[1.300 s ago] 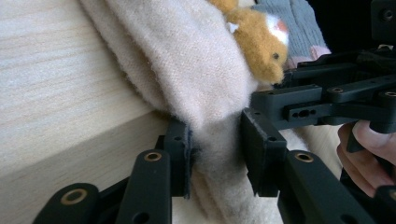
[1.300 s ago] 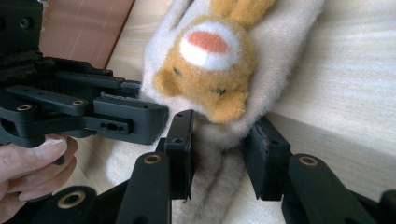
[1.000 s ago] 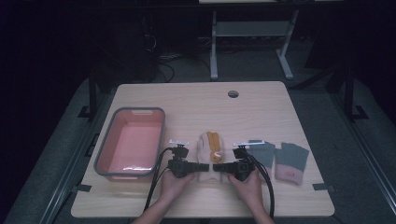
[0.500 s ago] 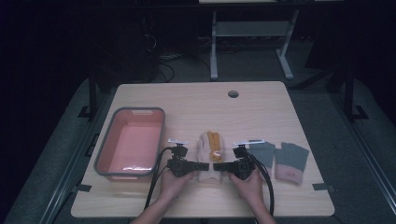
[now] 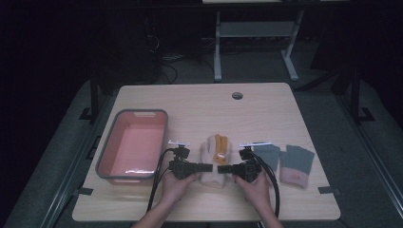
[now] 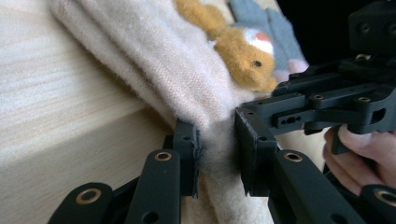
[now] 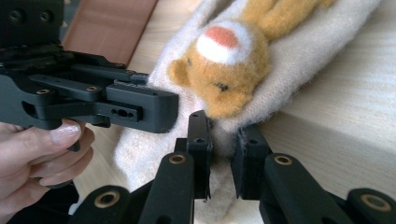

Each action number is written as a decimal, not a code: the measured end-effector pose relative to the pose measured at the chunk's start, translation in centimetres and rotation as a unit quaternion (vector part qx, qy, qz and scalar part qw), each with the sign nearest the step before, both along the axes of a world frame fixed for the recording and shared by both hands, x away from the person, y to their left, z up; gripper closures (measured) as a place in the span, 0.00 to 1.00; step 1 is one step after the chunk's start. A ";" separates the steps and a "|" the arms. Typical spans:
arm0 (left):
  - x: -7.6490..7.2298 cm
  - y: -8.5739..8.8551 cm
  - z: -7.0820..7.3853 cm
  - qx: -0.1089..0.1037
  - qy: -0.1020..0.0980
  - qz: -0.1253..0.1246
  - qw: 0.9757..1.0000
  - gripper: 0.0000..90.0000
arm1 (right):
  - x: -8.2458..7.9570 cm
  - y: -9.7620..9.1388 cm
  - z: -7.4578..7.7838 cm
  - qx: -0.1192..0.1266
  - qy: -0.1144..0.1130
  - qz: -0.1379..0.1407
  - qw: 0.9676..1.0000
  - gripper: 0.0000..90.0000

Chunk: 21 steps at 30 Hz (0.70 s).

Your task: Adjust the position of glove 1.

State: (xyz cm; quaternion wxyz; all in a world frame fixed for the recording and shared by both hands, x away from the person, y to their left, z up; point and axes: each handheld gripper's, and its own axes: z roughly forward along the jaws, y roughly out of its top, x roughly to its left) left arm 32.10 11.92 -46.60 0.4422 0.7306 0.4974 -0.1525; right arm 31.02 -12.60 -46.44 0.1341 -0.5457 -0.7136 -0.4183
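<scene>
A cream knit glove (image 5: 209,151) with an orange bear (image 5: 220,144) sewn on it lies at the table's front middle. My left gripper (image 5: 208,167) comes at its near cuff from the left and my right gripper (image 5: 225,169) from the right, tips almost meeting. In the left gripper view the jaws (image 6: 217,154) pinch a fold of the cream cloth (image 6: 154,70), having just closed tighter. In the right gripper view the jaws (image 7: 223,151) also squeeze the cuff just under the bear (image 7: 229,70), and have just been closing. The left gripper (image 7: 93,102) shows there too.
A pink bin with a grey rim (image 5: 138,112) stands at the left of the wooden table (image 5: 199,104). Two grey gloves (image 5: 268,156) (image 5: 297,164) with pink cuffs lie right of my right hand (image 5: 254,187). A cable hole (image 5: 237,95) sits at the far edge.
</scene>
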 end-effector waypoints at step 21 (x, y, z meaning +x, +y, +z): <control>-0.4 -0.4 -0.2 0.018 -0.016 -0.003 1.000 0.80 | 0.3 0.0 -0.6 0.004 0.012 -0.008 1.000 0.88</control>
